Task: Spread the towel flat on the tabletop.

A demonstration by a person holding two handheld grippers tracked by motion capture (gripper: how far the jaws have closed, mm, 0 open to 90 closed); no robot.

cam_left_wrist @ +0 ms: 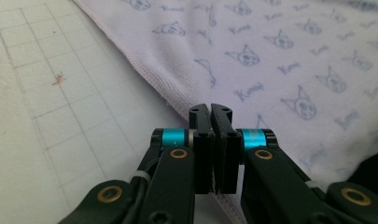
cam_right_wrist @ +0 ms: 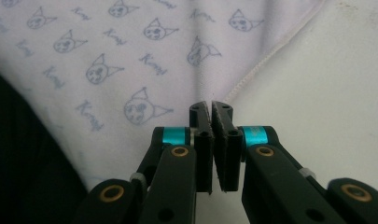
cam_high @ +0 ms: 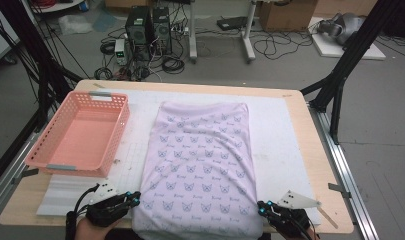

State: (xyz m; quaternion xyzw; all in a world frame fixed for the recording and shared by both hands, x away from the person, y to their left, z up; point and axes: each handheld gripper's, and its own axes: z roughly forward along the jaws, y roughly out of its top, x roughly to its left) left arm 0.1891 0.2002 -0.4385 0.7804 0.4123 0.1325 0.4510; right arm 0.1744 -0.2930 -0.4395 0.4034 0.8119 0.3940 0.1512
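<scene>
Cloth [cam_high: 200,165], high view adds pink basket [cam_high: 80,135]

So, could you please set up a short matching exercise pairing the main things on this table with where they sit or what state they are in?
Things:
1. pink basket
2. printed cloth
3. left gripper
4. right gripper

Places or states:
a. spread flat down the middle of the table
b. jaws shut at the cloth's near right corner
c. at the table's left side, nothing in it
d. jaws shut at the cloth's near left corner

Pairs: 1-c, 2-a, 3-d, 4-b
</scene>
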